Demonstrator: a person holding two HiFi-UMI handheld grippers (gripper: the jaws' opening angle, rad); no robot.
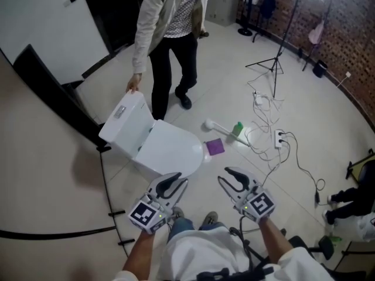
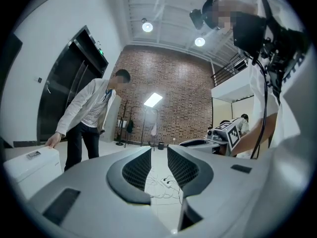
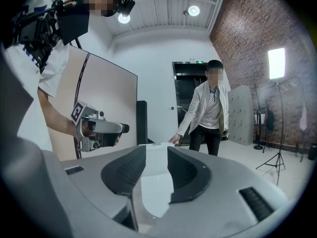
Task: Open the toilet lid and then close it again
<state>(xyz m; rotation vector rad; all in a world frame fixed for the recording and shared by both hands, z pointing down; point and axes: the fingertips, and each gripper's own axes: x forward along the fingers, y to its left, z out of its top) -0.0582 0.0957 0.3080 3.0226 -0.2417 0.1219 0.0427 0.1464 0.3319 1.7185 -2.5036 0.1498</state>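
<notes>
Looking down, the head view alone takes in the whole floor. The toilet (image 1: 167, 151) sits just ahead of both grippers, its lid (image 1: 176, 148) down and its tank (image 1: 124, 120) toward the upper left. A standing person (image 1: 170, 16) reaches a hand (image 1: 133, 86) to the tank's far corner. Right of the bowl lie a purple square (image 1: 214, 147), a green bottle (image 1: 237, 129) and a power strip (image 1: 279, 138) among cables. A tripod (image 1: 274, 63) stands well beyond them. The left gripper (image 1: 174, 181) and right gripper (image 1: 230, 177) are held side by side near the bowl's front.

The left gripper view points past the toilet. Only the tank shows, at the picture's left edge, with the person bent over it and the right gripper off to the side. Its jaws stand a little apart and released, with only floor and cables seen through the gap.

The right gripper view faces the toilet. The white lid fills the gap beyond its jaws, with the tank and the person's hand behind, and the left gripper shows at the left. These jaws are also apart, grasping nothing.
</notes>
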